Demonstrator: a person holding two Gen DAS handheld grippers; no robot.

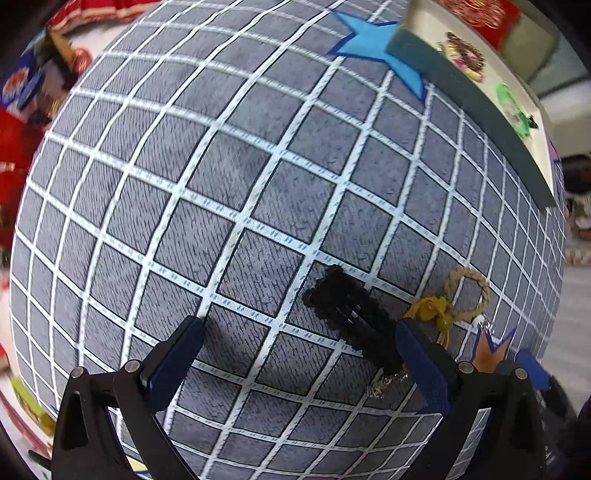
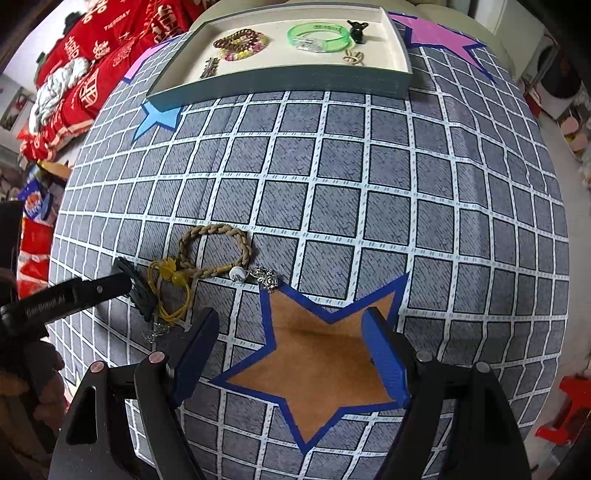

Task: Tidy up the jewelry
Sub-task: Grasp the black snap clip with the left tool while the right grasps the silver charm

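On the grey grid-patterned worktop, near its front edge, sits the leftover jewelry cluster: a black fuzzy elongated hair clip, a tan braided rope bracelet with a yellow knotted cord, and a small silver charm.

Left tool: jaws wide, nothing held. The black clip lies between the pads, nearer the right-hand one; contact with that pad is hard to judge through the fisheye, possibly just beside it.

Right tool: jaws wide, empty, hanging over the orange felt star with blue border, well apart from the cluster.

A white shallow tray with teal walls is at the far edge, already carrying a beaded bracelet stack, a green translucent bangle and a few smaller pieces.

Step in hand, as I judge it: picking up the black clip with the left tool. Next move calls for centring the jaws on the clip, lowering, closing across its narrow width, then carrying it to the tray.

Clip's long axis runs diagonally in the left wrist view, from upper left to lower right, its near end passing behind the right pad. It lies flat.
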